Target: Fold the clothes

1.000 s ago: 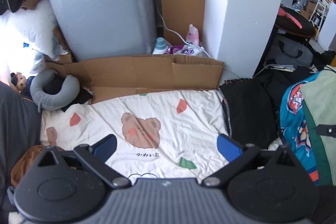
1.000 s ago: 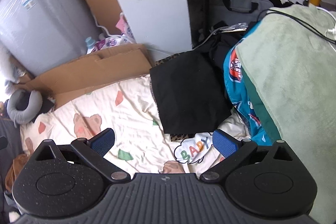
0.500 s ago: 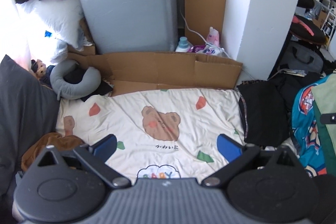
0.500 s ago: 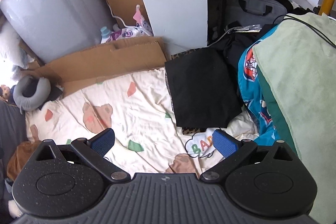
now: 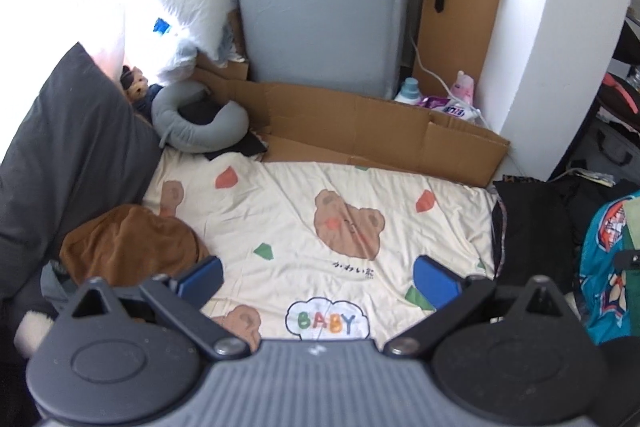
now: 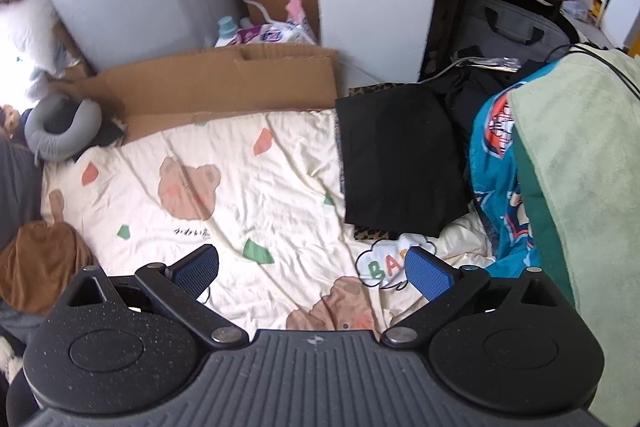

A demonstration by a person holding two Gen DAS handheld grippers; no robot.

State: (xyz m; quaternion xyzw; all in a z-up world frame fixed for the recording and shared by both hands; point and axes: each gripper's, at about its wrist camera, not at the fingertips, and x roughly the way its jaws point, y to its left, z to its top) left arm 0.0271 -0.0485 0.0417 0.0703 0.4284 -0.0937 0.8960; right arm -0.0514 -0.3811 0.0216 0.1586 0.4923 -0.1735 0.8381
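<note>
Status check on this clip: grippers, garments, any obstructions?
Left gripper open, empty. Right gripper open, empty, above bear blanket. Folded black garment at blanket's right edge; brown garment bunched left. Nothing in the way.

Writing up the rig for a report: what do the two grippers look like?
Both look alike: the left gripper and right gripper have black bodies with ribbed centres, two round discs, silver pivot bolts, black linkage arms and blue textured finger pads. No cables or sleeves show.

Matt cotton-like quilt (image 5: 360,187) — creased cardboard (image 5: 380,131).
</note>
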